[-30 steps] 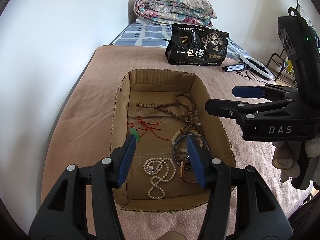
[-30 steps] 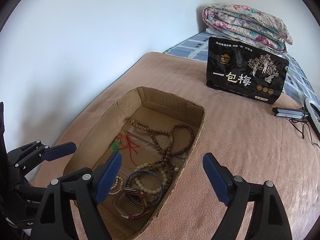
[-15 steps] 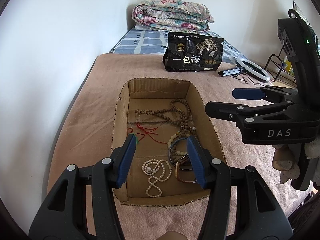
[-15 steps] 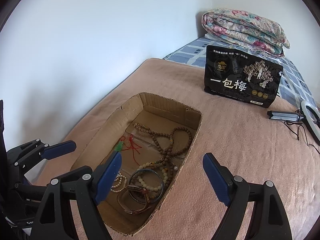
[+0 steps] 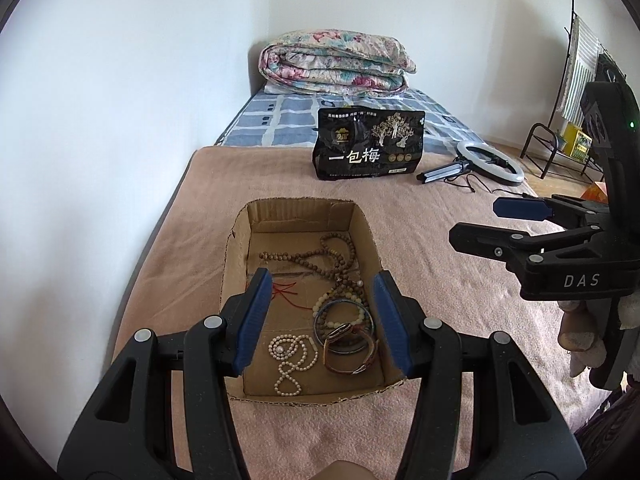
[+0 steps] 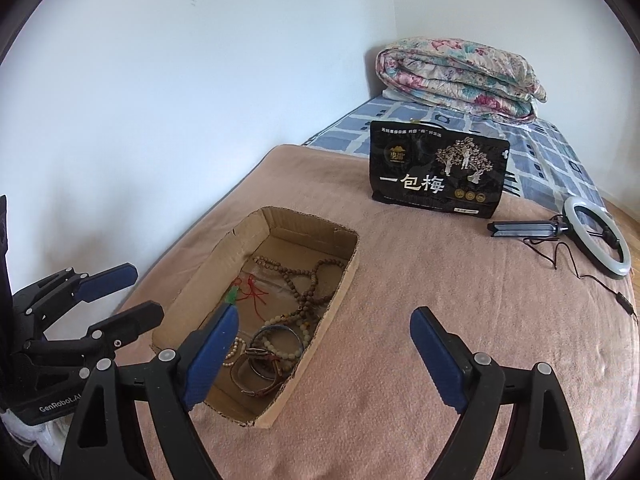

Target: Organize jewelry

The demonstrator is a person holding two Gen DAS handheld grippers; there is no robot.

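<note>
An open cardboard box (image 5: 236, 248) (image 6: 340, 292) lies on the pink blanket. It holds a brown wooden bead necklace (image 5: 320, 256) (image 6: 304, 276), a red cord with a green pendant (image 6: 250, 290), a pearl strand (image 5: 290, 356), a dark bangle (image 5: 344, 324) and a leather strap bracelet (image 5: 352, 360). My left gripper (image 5: 321, 276) (image 6: 144, 291) hovers above the box's near end, half open and empty. My right gripper (image 6: 324, 311) (image 5: 476, 222) hangs over the box's right wall and the blanket. Its jaws are opening, with nothing between them.
A black snack bag (image 5: 368, 146) stands beyond the box, with a ring light (image 5: 490, 164) and its cable to the right. A folded floral quilt (image 5: 336, 62) lies at the bed's head. A white wall runs along the left; a metal rack (image 5: 560, 148) stands far right.
Both grippers have risen and drawn back, so the box looks smaller and farther off. The right jaws stand slightly wider. The jewelry has not moved.
</note>
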